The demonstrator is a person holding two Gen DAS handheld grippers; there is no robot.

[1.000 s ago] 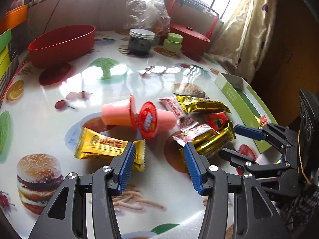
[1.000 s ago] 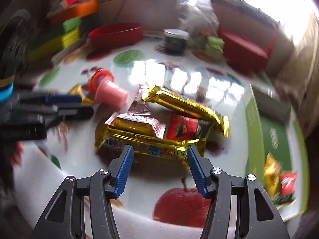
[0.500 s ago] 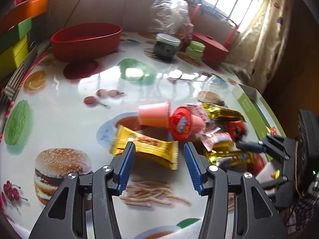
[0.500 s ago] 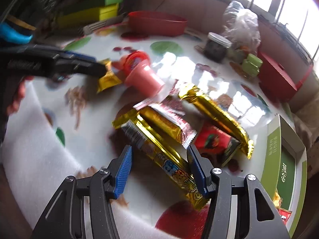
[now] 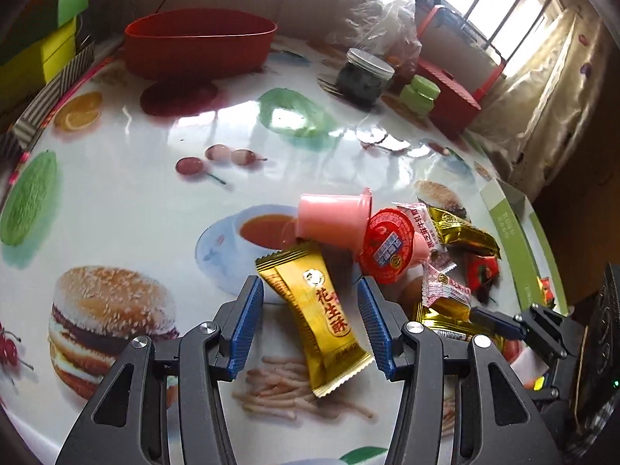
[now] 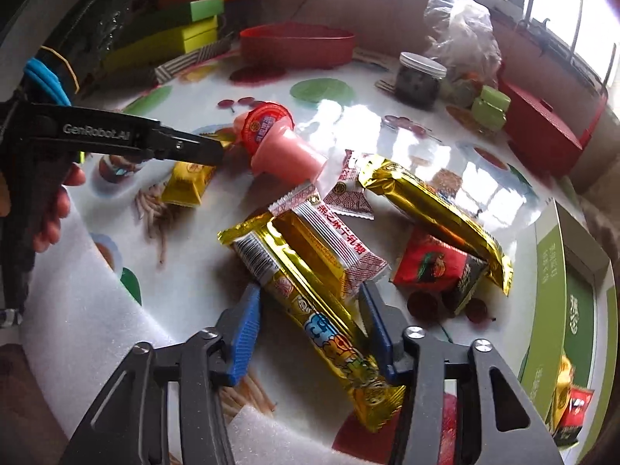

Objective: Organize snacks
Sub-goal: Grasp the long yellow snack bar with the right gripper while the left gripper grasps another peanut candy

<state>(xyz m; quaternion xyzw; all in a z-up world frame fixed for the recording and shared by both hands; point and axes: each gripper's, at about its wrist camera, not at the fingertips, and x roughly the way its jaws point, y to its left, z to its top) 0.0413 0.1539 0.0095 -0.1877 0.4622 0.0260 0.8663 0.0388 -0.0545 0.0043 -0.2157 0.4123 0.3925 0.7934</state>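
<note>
A heap of snacks lies on the printed table. My left gripper point(image 5: 310, 323) is open, its blue pads on either side of a gold peanut-candy packet point(image 5: 317, 310) lying flat. Behind that packet lie two pink jelly cups point(image 5: 335, 219), one with a red lid point(image 5: 387, 246). My right gripper point(image 6: 308, 329) is open astride a long gold snack bar point(image 6: 310, 306). On that bar rests a white-and-red candy wrapper point(image 6: 337, 236). Another gold bar point(image 6: 434, 209) and a red packet point(image 6: 434, 265) lie to the right.
A green-and-white box point(image 6: 569, 283) at the right edge holds a few packets. A red oval tub point(image 5: 199, 44), a dark jar point(image 5: 364, 77), green pots point(image 5: 420, 95), a red box point(image 6: 542, 131) and a plastic bag point(image 5: 378, 11) stand at the back. Coloured boxes point(image 6: 182, 35) line the left.
My left gripper has closed in on the gold packet, which now lies between its pads. My right gripper has come lower and nearer over the long gold bar. Both stay open.
</note>
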